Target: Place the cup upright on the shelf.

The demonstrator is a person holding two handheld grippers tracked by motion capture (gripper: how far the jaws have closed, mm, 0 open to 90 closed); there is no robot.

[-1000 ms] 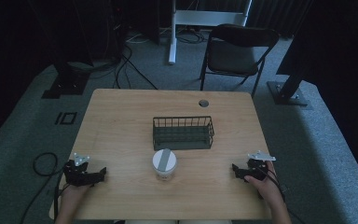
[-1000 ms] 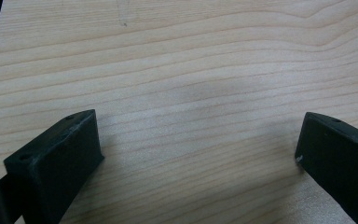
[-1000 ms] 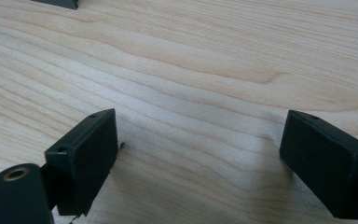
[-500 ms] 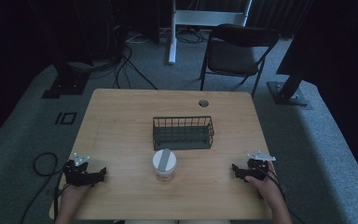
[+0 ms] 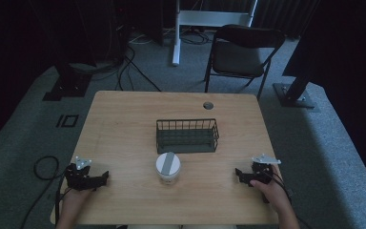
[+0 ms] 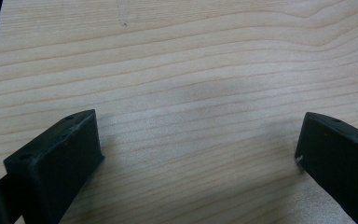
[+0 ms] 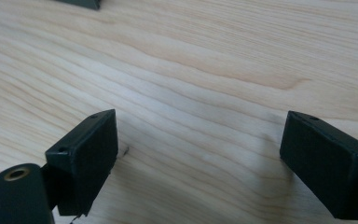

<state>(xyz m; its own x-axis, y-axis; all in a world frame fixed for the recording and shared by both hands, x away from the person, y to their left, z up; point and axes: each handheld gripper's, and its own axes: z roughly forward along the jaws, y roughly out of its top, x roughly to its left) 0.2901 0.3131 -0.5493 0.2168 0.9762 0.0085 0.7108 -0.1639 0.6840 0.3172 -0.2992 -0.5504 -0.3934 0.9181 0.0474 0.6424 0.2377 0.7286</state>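
the jar stands between the left gripper and right gripper, slightly nearer the left; both sit wide apart, gripping nothing.

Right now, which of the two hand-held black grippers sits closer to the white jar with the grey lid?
The left gripper, by a small margin: the gap of bare wooden table between it and the white grey-lidded jar looks shorter than the gap to the right gripper.

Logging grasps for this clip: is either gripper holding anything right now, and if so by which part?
Nothing is held. The left gripper and right gripper both have their jaws wide apart over bare table; the jar stands untouched between them.
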